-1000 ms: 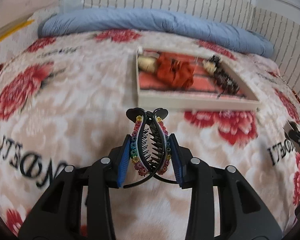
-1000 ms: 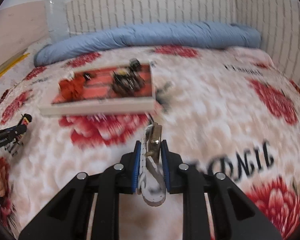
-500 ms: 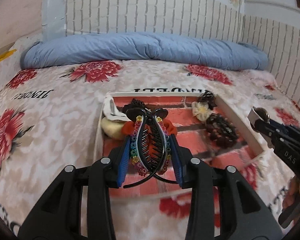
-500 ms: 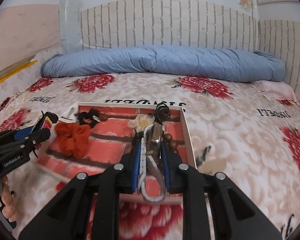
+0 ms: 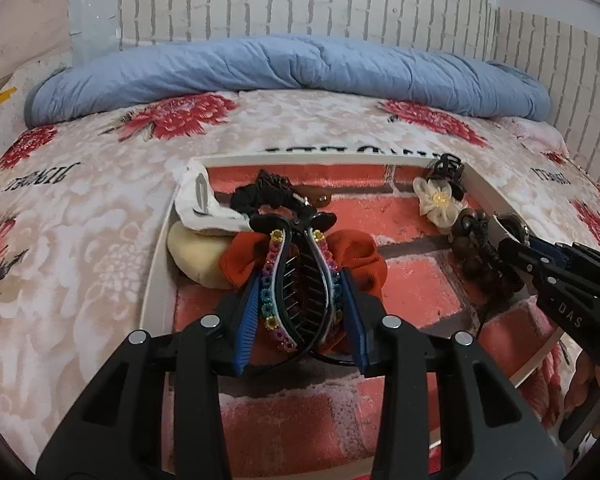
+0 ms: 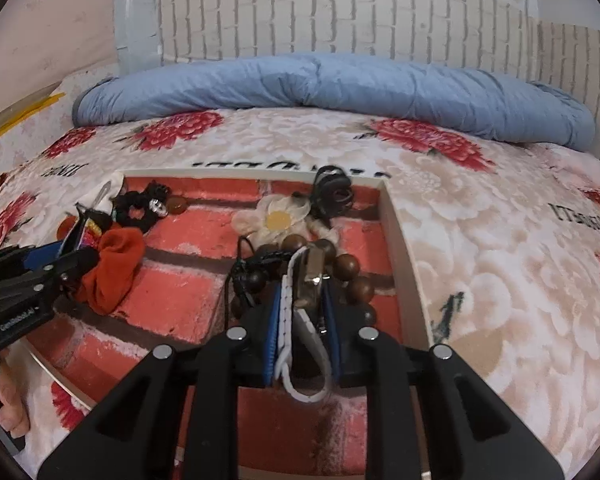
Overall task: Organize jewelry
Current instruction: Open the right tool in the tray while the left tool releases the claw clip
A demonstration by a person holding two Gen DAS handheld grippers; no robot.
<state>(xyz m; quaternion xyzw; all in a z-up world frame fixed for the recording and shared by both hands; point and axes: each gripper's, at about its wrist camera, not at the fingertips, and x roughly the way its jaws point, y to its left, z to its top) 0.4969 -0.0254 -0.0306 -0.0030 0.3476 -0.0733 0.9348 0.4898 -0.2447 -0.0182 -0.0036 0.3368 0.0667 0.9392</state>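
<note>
Nearest each camera, an item is clamped: a beaded hair clip [image 5: 296, 292] in the left gripper [image 5: 300, 300], a white bracelet [image 6: 302, 320] in the right gripper [image 6: 303, 304]. Both are held above the tray [image 6: 400, 256]; lowering and release are judged due. Beyond lie an orange scrunchie [image 6: 114, 270] and wooden beads [image 6: 346, 266].

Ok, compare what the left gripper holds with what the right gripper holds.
The left gripper clamps a black toothed hair clip edged with rainbow beads, splayed wide; the right gripper clamps a slim white barrette with a metal clasp, closed flat. Both hang above the brick-patterned tray.
</note>
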